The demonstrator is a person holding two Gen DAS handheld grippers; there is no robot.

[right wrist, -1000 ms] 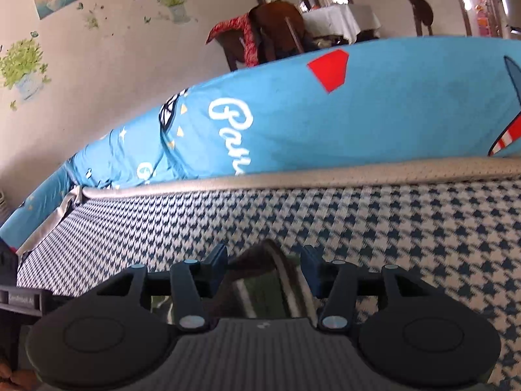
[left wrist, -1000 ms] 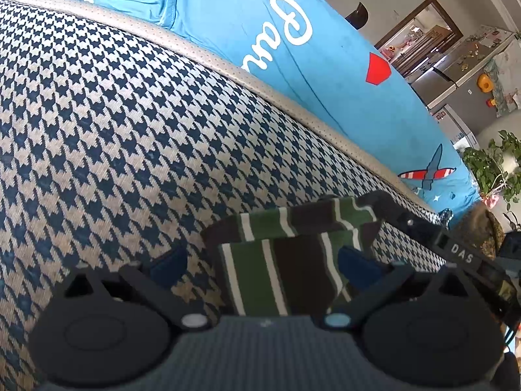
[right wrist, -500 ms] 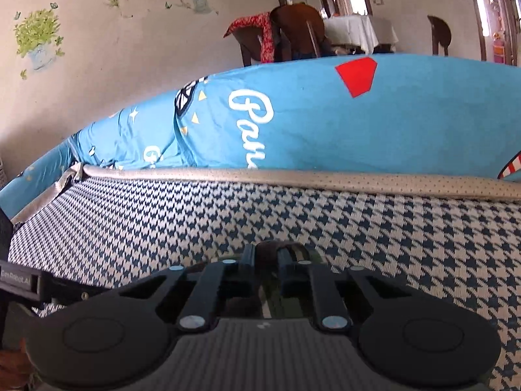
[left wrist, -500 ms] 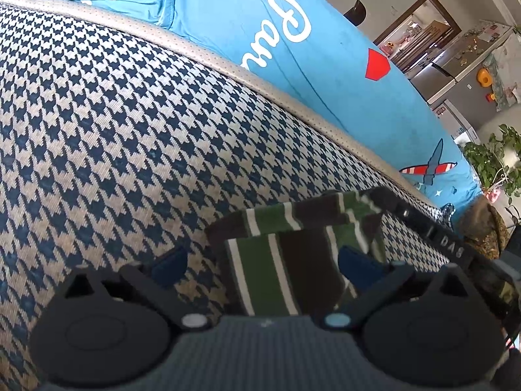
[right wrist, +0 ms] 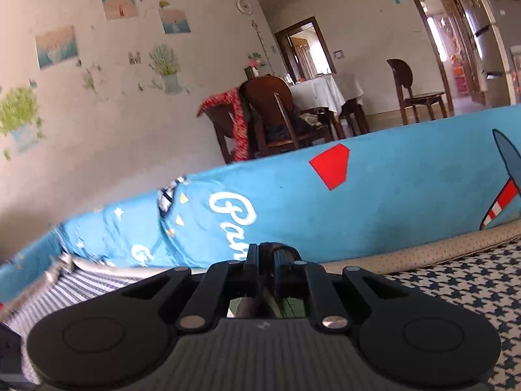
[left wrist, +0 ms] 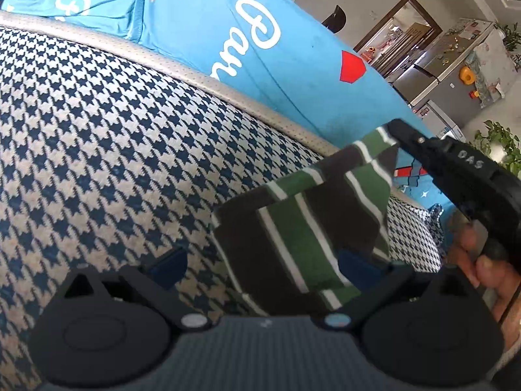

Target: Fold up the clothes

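Observation:
A folded green, brown and white striped garment [left wrist: 312, 228] hangs over the houndstooth cushion [left wrist: 114, 150], lifted at its far corner. My right gripper [left wrist: 395, 130] pinches that corner in the left wrist view; a hand [left wrist: 482, 260] holds its handle. In the right wrist view the right gripper [right wrist: 267, 254] is shut on a dark fold of the striped garment [right wrist: 286, 306], most of it hidden behind the fingers. My left gripper [left wrist: 263, 260] stands open low over the cushion, the garment's near edge between its blue pads [left wrist: 169, 262] without being pinched.
A blue printed sheet [left wrist: 260, 52] covers the sofa back behind the cushion, also seen as the blue printed sheet [right wrist: 358, 202]. A beige piped edge [left wrist: 195, 75] borders the cushion. Dining chairs and a table [right wrist: 319, 94] stand beyond; a fridge [left wrist: 456, 65] and plant [left wrist: 501, 146] sit far right.
The right gripper shut on the striped garment's corner and lifted it up off the cushion, its view tilting upward. The left gripper stayed open and nearly still.

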